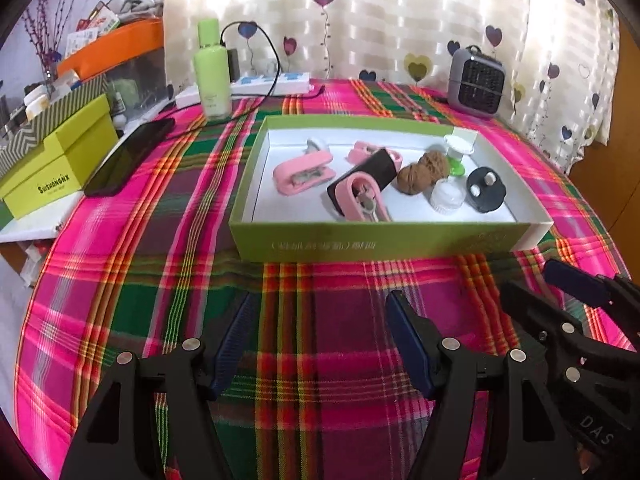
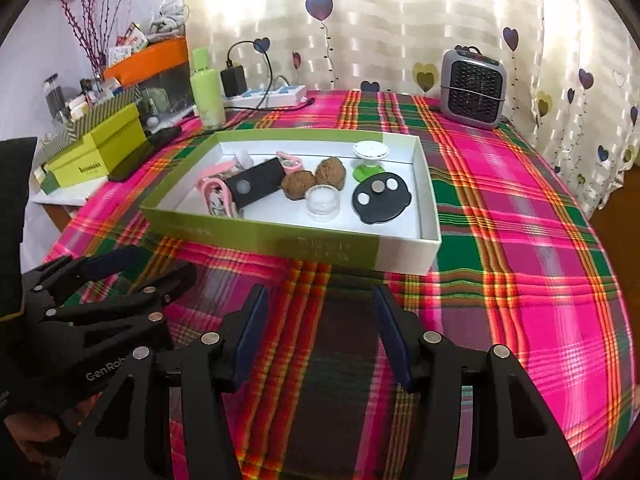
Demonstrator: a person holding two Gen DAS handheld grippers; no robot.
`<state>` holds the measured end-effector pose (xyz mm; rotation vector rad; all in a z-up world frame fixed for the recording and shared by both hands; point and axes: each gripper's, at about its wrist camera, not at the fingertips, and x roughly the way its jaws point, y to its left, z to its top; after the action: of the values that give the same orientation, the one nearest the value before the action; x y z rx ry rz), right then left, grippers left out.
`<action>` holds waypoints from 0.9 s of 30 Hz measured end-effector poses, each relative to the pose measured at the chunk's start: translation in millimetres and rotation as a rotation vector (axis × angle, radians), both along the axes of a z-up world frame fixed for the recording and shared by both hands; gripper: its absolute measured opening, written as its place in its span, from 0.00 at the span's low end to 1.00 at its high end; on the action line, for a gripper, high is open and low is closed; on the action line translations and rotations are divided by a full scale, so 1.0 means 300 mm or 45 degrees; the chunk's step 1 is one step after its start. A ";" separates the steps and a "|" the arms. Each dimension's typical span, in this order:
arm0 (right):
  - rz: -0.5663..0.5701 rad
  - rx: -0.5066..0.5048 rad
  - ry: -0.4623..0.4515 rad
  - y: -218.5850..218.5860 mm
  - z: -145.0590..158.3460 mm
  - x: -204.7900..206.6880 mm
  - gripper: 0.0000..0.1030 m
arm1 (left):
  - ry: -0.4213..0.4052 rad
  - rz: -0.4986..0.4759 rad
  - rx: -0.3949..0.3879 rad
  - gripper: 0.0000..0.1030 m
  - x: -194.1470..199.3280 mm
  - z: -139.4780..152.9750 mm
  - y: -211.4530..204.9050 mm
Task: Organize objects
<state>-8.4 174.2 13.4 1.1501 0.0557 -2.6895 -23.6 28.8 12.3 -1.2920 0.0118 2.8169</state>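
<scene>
Two hand-held grippers hover over a plaid tablecloth [image 1: 168, 264] on the near side of the table, side by side and angled down toward the work: the left gripper [image 1: 320, 344] with its blue-padded jaws set wide and nothing between them, the right gripper [image 2: 320, 332] parted somewhat less and equally empty. Just beyond them sits the green-walled box [image 1: 380, 240], already holding the items being organized: pink clips [image 1: 302, 170] at its left, a black case [image 1: 366, 176] lying partly under one of them, two walnuts [image 2: 314, 178] at the centre, a clear cap [image 2: 323, 202] in front of the nuts, a black disc [image 2: 380, 198] with small round pieces on top at the right, and a white-and-green stand [image 2: 370, 158] toward the far wall. Nothing loose appears on the cloth near the jaws. The contents lie close together, so a reach for one could likely nudge a walnut rolling or tip the upright stand, and the light box may slide on the cloth. Farther back stand a green bottle [image 1: 212, 68], a power strip [image 1: 272, 82] and a small heater [image 2: 472, 90] before a heart-print curtain [image 1: 400, 20].
</scene>
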 end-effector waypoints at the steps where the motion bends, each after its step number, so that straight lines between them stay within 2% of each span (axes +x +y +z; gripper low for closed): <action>1: -0.006 0.009 -0.003 0.001 -0.003 -0.001 0.53 | -0.011 0.000 -0.003 0.66 -0.004 -0.003 0.002; 5: -0.040 0.029 -0.031 0.011 -0.017 -0.012 0.53 | -0.055 0.002 -0.009 0.66 -0.016 -0.020 0.003; 14: -0.103 0.041 -0.123 0.033 -0.053 -0.049 0.54 | -0.064 -0.014 -0.022 0.73 -0.022 -0.023 0.017; 18: -0.099 0.044 -0.129 0.030 -0.057 -0.054 0.62 | -0.068 -0.011 -0.023 0.77 -0.024 -0.023 0.023; 27: -0.116 0.079 -0.130 0.024 -0.058 -0.057 0.62 | -0.069 -0.002 -0.019 0.77 -0.026 -0.024 0.025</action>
<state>-25.6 181.5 -4.1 1.3383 0.0726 -2.7201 -31.3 36.4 5.1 -1.3698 0.0327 2.7848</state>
